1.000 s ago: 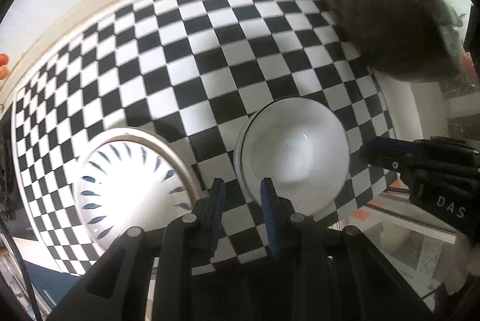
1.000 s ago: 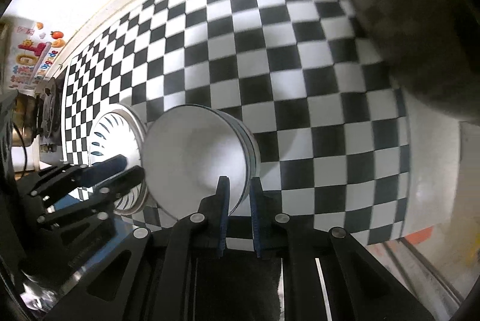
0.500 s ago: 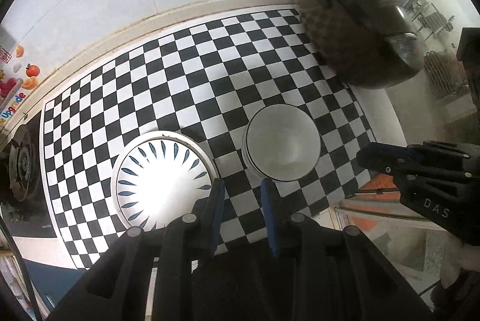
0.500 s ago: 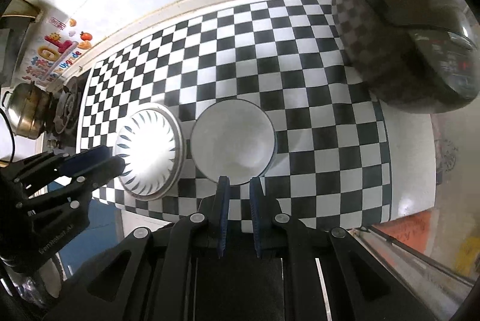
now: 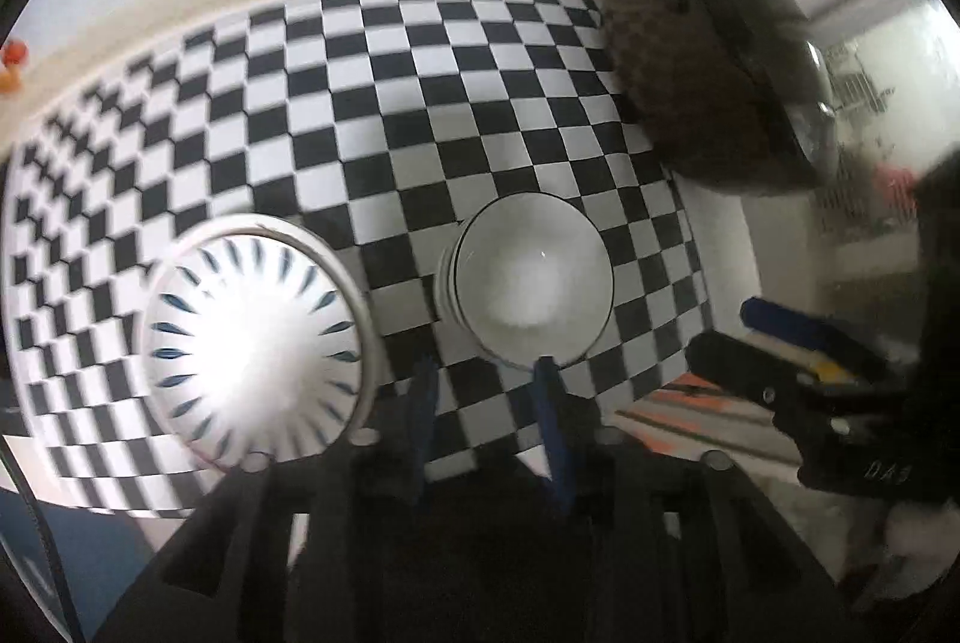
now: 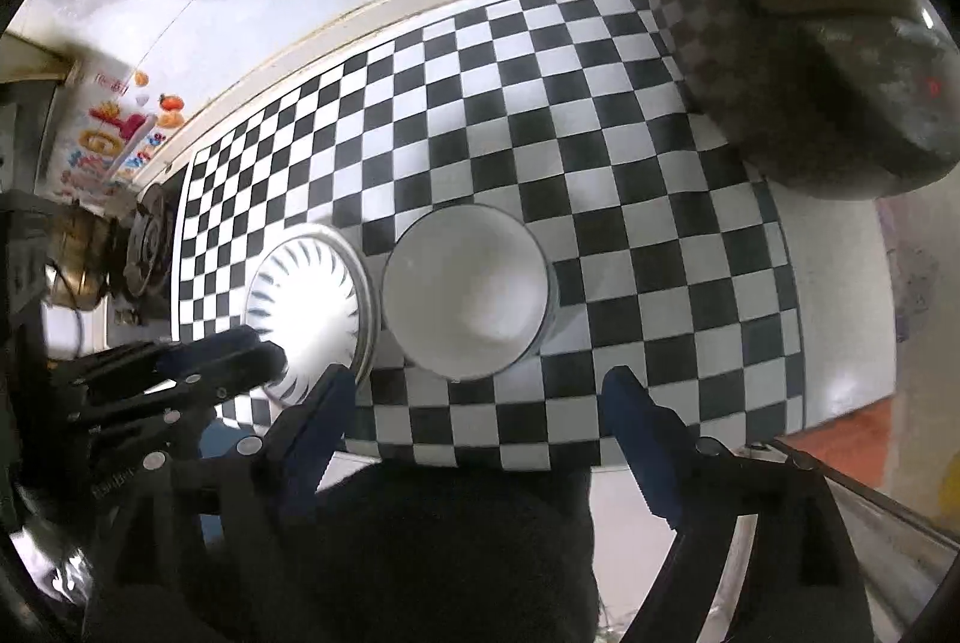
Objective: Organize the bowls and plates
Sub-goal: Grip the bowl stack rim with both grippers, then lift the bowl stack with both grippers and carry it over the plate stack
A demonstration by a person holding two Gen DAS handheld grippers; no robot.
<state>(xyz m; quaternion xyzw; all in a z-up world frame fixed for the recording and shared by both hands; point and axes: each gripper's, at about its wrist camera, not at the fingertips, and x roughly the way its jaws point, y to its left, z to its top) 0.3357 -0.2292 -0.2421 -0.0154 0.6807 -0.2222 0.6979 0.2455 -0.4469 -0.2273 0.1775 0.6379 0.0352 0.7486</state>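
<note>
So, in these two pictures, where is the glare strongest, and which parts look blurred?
Left wrist view: glare whitens the centre of the patterned plate; the dark rice cooker and the other gripper at right are smeared by blur.
Right wrist view: the same plate is washed out; the white bowl stays fairly sharp, and the checkered cloth bends with fisheye distortion.

A white bowl (image 6: pixel 467 292) with a thin dark rim sits upright near the middle of the frame, nested in a short stack whose lower edges peek out on its left. Just beside it, lower left, lies a white plate (image 6: pixel 306 310) ringed with dark blue dashes, resting on another plate's pale rim
</note>
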